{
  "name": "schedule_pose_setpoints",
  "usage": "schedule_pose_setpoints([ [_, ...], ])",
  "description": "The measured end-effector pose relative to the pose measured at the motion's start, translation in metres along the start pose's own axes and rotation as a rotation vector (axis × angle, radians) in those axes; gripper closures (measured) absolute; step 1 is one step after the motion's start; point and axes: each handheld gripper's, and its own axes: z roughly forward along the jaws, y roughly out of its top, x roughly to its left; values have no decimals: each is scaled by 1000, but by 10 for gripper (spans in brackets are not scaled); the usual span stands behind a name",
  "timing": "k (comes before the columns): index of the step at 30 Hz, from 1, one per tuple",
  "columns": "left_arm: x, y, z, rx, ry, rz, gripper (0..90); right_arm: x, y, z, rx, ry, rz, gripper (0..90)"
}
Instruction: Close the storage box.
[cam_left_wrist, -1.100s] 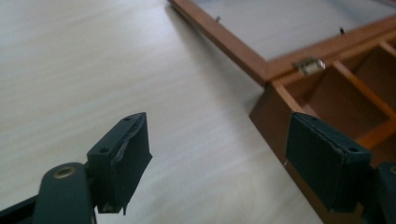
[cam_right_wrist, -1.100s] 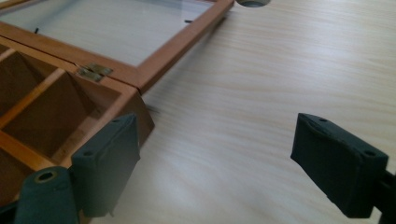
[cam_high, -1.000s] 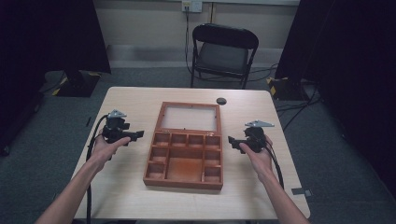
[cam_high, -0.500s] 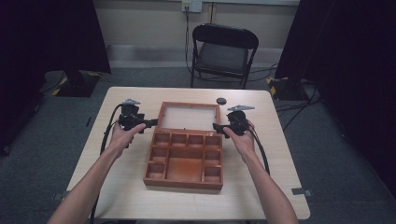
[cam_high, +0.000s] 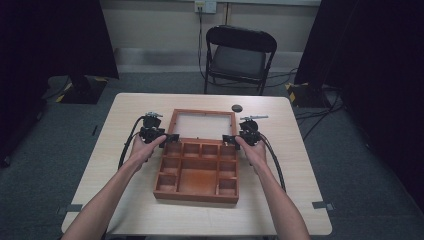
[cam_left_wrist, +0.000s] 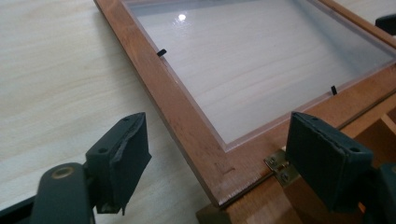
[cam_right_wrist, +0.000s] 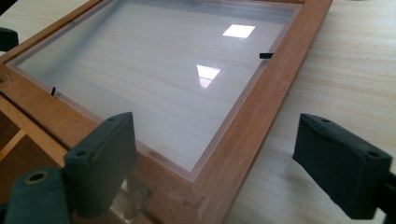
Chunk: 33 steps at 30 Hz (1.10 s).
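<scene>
Two hand-held grippers flank the glass-paned lid of an open wooden compartment box.

The reddish-brown wooden box (cam_high: 196, 170) lies mid-table, its square compartments holding nothing visible; its hinged, glass-paned lid (cam_high: 202, 125) lies flat behind it. The left gripper (cam_high: 171, 138) and right gripper (cam_high: 227, 139) straddle the lid's near corners by the brass hinges (cam_left_wrist: 279, 164), jaws just widened, spread apart, gripping nothing. A small dark round object (cam_high: 236, 108) sits beyond the lid.

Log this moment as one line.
left gripper: open, astride glazed wooden lid corner | right gripper: open, same | compartmented wooden box: open
</scene>
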Motion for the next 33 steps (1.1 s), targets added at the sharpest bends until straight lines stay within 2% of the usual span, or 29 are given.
schedule_pose_setpoints([
  [2,0,0,1,0,-9,-14,192,-1,0,1,1,-1,2,95],
  [5,2,1,3,13,-8,-1,166,-4,0,5,14,40,51,95],
  [7,6,0,5,18,-31,-36,148,-7,0,9,14,58,77,74],
  [10,8,0,6,19,-46,-50,136,-7,-2,14,2,52,90,66],
  [11,8,-1,6,19,-50,-60,136,-7,-2,17,3,79,107,66],
  [12,8,-1,6,19,-47,-59,136,-6,-2,23,13,117,145,66],
  [16,8,0,6,16,-50,-51,137,-3,0,27,20,136,140,67],
  [19,12,-2,7,24,-79,-81,137,-5,2,28,41,153,152,78],
  [21,13,-2,8,21,-88,-83,136,-5,3,28,52,155,150,79],
  [23,14,-2,8,20,-89,-80,137,-5,2,28,45,154,152,80],
  [26,17,-3,10,12,-116,-86,133,-5,1,28,34,155,146,81],
  [31,20,-5,10,7,-137,-94,130,-6,1,27,33,159,145,86],
  [32,20,-6,10,-4,-149,-86,143,-6,1,27,29,158,142,108],
  [33,20,-6,10,-9,-154,-90,164,-8,0,25,11,158,158,155],
])
